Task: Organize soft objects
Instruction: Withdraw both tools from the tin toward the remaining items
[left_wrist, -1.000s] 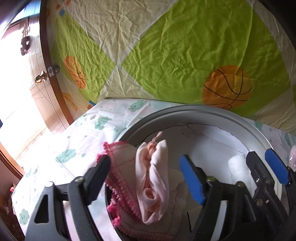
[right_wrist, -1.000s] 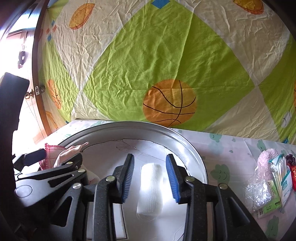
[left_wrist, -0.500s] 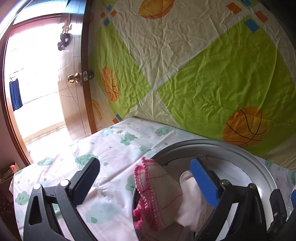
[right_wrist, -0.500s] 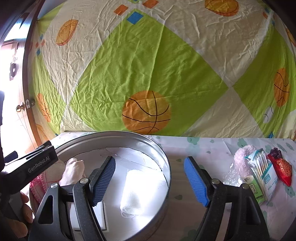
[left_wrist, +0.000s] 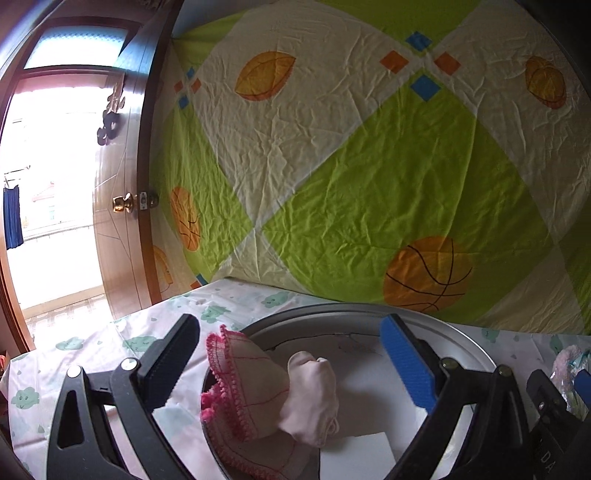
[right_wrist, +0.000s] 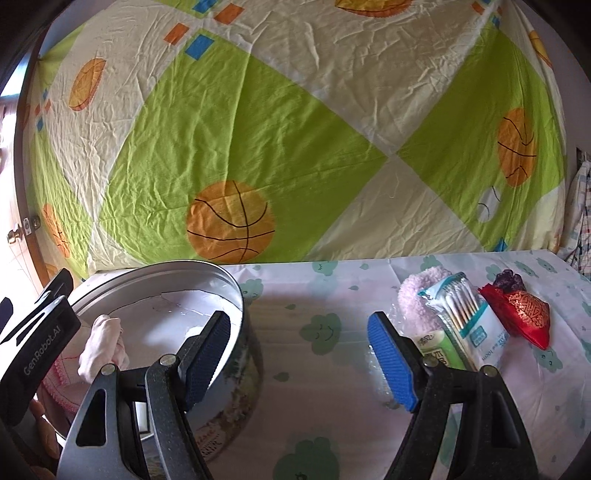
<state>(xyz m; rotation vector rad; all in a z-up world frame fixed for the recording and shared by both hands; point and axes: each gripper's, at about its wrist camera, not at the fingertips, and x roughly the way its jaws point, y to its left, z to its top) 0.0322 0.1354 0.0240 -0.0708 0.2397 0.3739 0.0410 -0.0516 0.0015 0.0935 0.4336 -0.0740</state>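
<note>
Now, left claw (left_wrist: 291, 365) spread wide, empty, tilted slightly down over round tin (left_wrist: 461, 336), right claw (right_wrist: 299, 354) released above tablecloth (right_wrist: 332, 417).

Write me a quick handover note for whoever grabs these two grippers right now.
Left gripper: jaws open, holding nothing, aimed at the tin's left side.
Right gripper: jaws open, empty, over bare tablecloth beside the tin.
In the tin: pink-trimmed cloth draped over the left rim, pale pink bundle against it.
Still on the table, right of the tin: fluffy pink item, cotton swab pack, red pouch.
Left to do: probably the fluffy item next, then the pouch.
</note>
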